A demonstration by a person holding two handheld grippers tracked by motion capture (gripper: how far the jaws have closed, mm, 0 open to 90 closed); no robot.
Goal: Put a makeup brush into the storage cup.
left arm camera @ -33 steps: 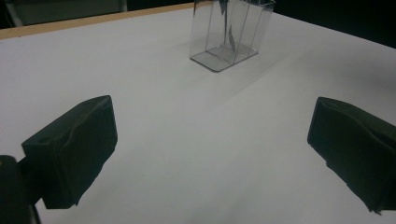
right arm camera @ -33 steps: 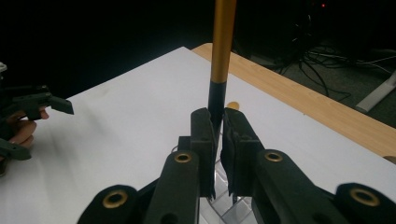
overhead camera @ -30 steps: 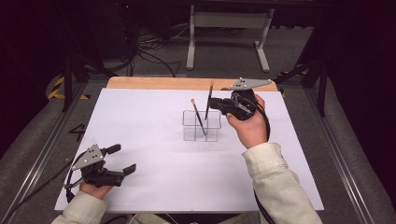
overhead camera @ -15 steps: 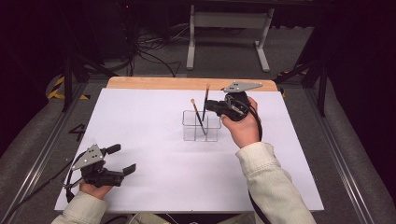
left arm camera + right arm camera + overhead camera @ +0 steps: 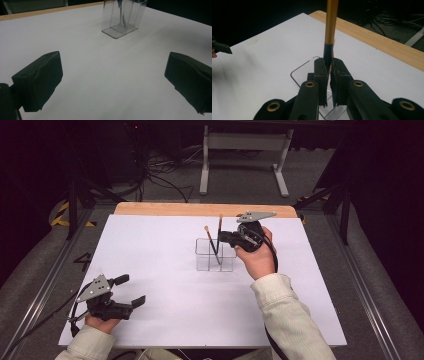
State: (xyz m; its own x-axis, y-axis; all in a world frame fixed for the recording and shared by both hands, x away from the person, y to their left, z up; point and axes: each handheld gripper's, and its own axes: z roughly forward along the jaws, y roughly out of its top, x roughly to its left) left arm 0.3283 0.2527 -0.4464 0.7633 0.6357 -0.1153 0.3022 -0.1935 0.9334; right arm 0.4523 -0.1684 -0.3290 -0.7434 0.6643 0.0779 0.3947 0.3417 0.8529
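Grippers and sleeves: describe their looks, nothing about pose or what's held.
Both the left gripper and right gripper are black, each topped by a grey three-cornered plate and trailing a black cable. Brass-coloured rivets dot the right one's linkage. Sleeves are pale cream.

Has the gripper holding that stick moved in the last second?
Yes. In the high view the right gripper, shut on the orange-and-black stick, has shifted left and down toward the clear holder, which sits where it did on the white table.
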